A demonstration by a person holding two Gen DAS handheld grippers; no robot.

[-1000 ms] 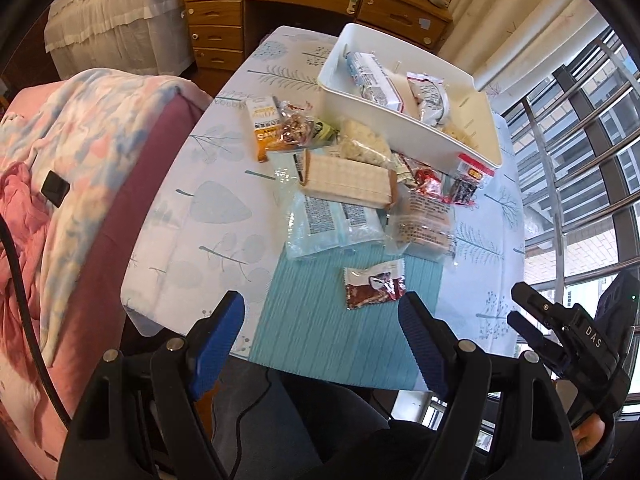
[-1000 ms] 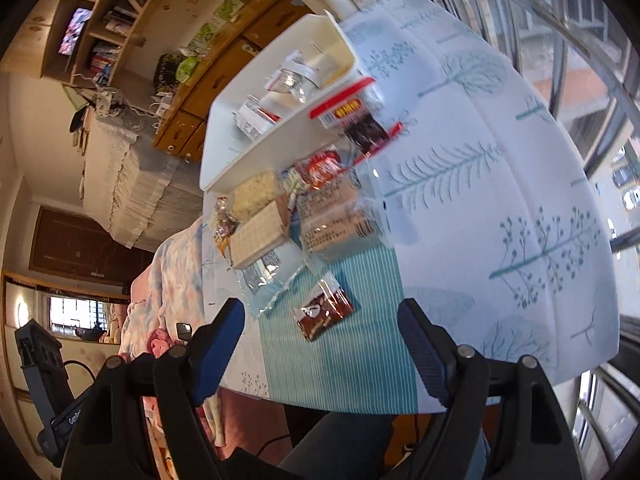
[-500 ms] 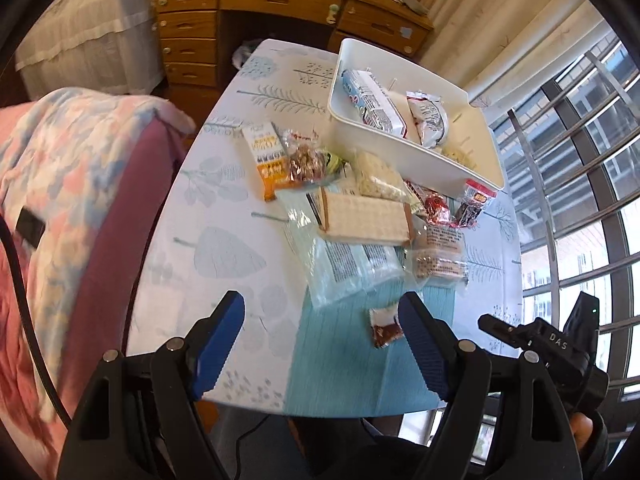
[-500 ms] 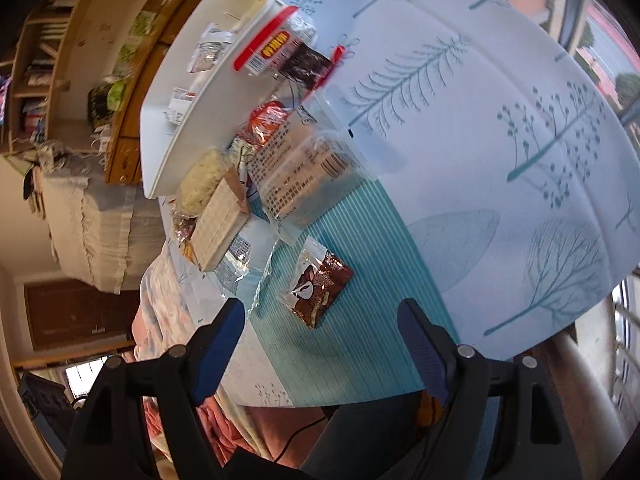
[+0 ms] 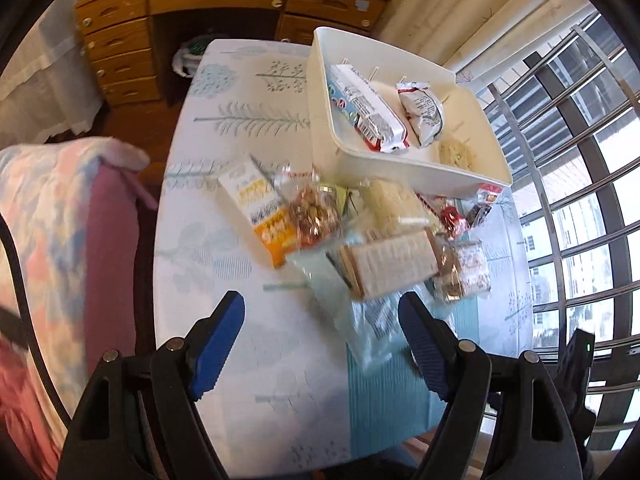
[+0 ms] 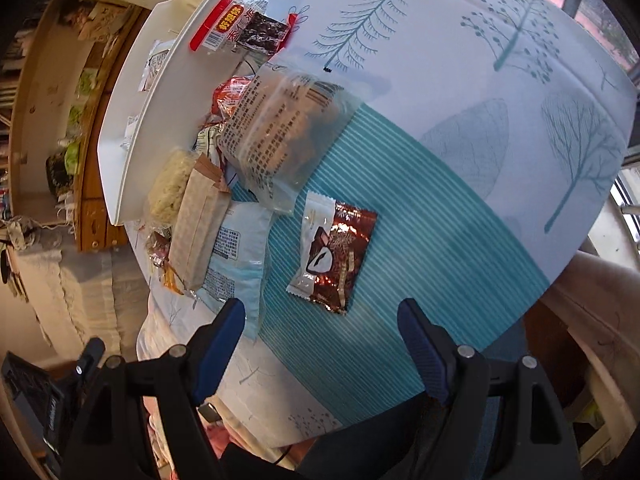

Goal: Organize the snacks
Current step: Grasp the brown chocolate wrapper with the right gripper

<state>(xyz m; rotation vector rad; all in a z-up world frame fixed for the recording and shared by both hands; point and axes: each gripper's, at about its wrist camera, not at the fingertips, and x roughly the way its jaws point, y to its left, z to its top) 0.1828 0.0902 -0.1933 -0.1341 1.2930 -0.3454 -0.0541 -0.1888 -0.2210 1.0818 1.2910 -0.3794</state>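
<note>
A heap of snack packets lies on the table beside a white bin [image 5: 404, 168] that holds two wrapped snacks [image 5: 366, 106]. In the heap are a beige wafer pack [image 5: 390, 266], an orange box [image 5: 260, 208] and a clear cookie bag [image 6: 280, 136]. A brown-and-white chocolate packet [image 6: 334, 252] lies alone on the teal mat [image 6: 400, 280]. My left gripper [image 5: 320, 340] hangs open above the table's near part, short of the wafer pack. My right gripper [image 6: 320, 344] stands open just below the chocolate packet, nothing between its fingers.
The table wears a white leaf-print cloth [image 5: 224, 380]. A pink and blue blanket [image 5: 48, 216] lies to its left, a wooden desk with drawers [image 5: 168, 20] stands behind, and window bars [image 5: 580, 184] run along the right. A red-lidded packet [image 6: 240, 28] leans on the bin.
Both grippers have come forward and lower over the table, and both views have rolled. The heap now looms larger in the left view, the chocolate packet larger in the right. Jaws unchanged.
</note>
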